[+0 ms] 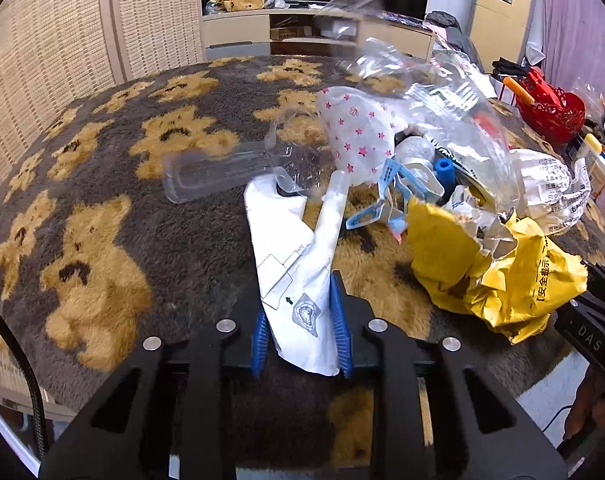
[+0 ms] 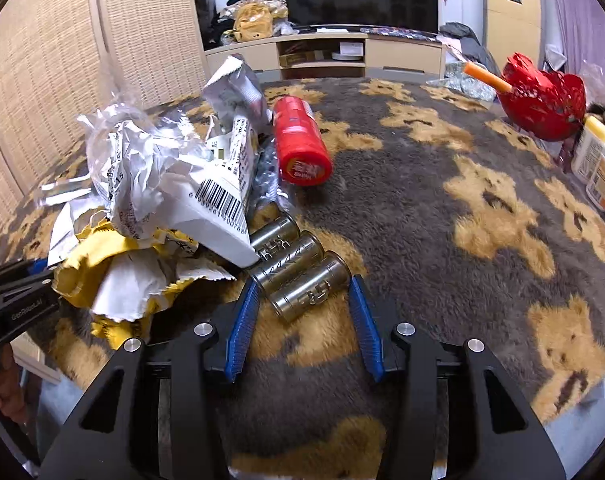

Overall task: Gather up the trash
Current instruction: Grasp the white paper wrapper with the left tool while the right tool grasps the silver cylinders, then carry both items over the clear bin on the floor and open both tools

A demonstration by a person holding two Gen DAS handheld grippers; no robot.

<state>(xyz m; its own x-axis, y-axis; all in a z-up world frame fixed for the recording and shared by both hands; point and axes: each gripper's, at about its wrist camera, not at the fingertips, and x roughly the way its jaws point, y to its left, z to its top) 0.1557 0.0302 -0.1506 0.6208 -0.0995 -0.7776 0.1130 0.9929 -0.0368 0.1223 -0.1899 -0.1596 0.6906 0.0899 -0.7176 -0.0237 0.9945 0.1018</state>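
Our left gripper (image 1: 302,328) sits low over the bear-print blanket (image 1: 102,200), jaws clamped on a white wrapper (image 1: 294,280) beside the yellow bag (image 1: 502,272). Our right gripper (image 2: 304,316) hovers level, jaws apart around three metal cans (image 2: 298,272).

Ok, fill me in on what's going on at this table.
A person is gathering trash on a teddy-print blanket with tongs in each hand. The left tongs are shut on a white wrapper at the edge of the trash pile. The right tongs are open around the nearest of three metal tins, not yet closed on it.
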